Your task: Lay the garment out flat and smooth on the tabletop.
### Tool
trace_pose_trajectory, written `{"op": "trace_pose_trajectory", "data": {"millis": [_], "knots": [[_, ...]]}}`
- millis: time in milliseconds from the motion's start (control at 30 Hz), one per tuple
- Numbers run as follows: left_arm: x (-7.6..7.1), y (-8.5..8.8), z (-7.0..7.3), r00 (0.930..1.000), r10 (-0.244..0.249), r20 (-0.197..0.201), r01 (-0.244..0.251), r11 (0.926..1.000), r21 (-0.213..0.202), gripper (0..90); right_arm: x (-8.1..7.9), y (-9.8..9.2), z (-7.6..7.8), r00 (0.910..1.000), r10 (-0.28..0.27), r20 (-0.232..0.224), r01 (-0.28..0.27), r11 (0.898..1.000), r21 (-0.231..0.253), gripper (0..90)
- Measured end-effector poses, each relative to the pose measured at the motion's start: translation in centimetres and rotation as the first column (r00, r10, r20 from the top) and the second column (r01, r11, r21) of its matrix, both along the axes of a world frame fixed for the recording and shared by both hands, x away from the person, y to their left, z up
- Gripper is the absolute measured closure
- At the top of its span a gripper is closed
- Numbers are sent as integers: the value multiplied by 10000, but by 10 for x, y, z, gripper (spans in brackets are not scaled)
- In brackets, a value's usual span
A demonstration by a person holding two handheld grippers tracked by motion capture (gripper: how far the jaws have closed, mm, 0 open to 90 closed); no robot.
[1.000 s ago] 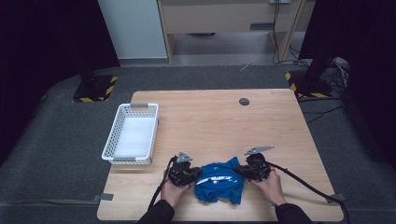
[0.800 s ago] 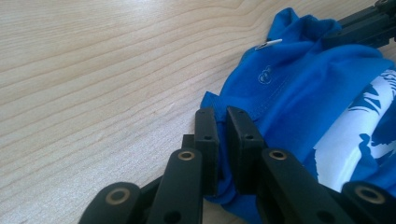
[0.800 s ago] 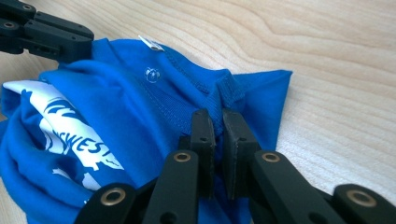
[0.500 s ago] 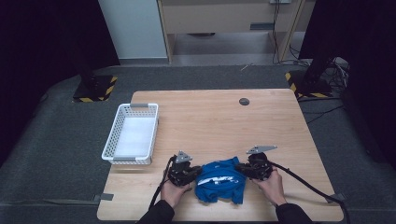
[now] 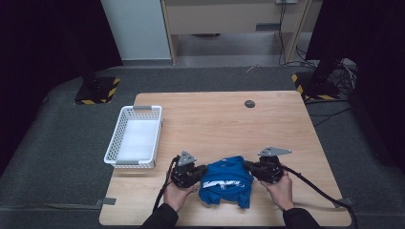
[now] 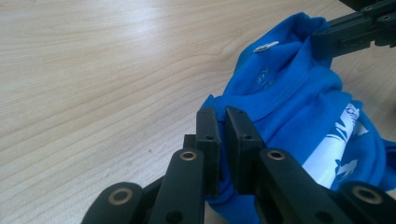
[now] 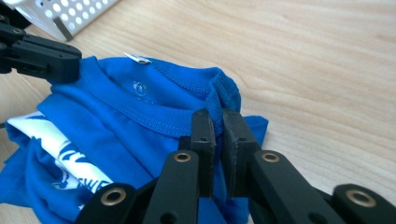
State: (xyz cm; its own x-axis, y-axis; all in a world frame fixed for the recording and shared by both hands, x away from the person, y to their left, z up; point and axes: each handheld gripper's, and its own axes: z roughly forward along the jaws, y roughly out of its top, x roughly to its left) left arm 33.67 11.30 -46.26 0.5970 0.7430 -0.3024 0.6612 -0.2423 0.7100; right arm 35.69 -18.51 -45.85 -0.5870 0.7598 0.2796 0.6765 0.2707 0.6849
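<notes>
Blue shirt (image 5: 225,181) sits crumpled at the table's (image 5: 229,119) near edge, right of the white basket (image 5: 136,138). Left gripper (image 5: 204,170) pinches the shirt's left collar edge, jaws nearly together on the fabric; right gripper (image 5: 248,166) clamps the right collar rib the same way. Compared with a second ago, little changes: hands and shirt keep about the same place, both grips set, so a lift or spread looks ready to start. Most of the shirt is bunched; sleeves, hem and the white print are hard to make out.
</notes>
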Motion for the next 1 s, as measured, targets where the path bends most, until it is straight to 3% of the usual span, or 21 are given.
{"op": "trace_pose_trajectory", "data": {"millis": [467, 567, 667, 1000], "knots": [[5, -4, 18, 9983, -87, 581, 94, 9999, -128, 848, 0, -10, 18, 9980, -284, 557, 257, 9985, 490, 843], [7, -7, 20, 9979, -114, 636, 125, 9998, -161, 849, 0, -13, 22, 9971, -364, 670, 331, 9982, 496, 843], [9, -12, 24, 9969, -112, 784, 121, 9999, -108, 850, 0, -13, 28, 9939, -373, 1037, 355, 9992, 198, 844], [22, -10, 40, 9915, 243, 1282, -222, 9996, -180, 851, 7, -11, 43, 9870, -558, 1509, 512, 9981, 345, 843]]}}
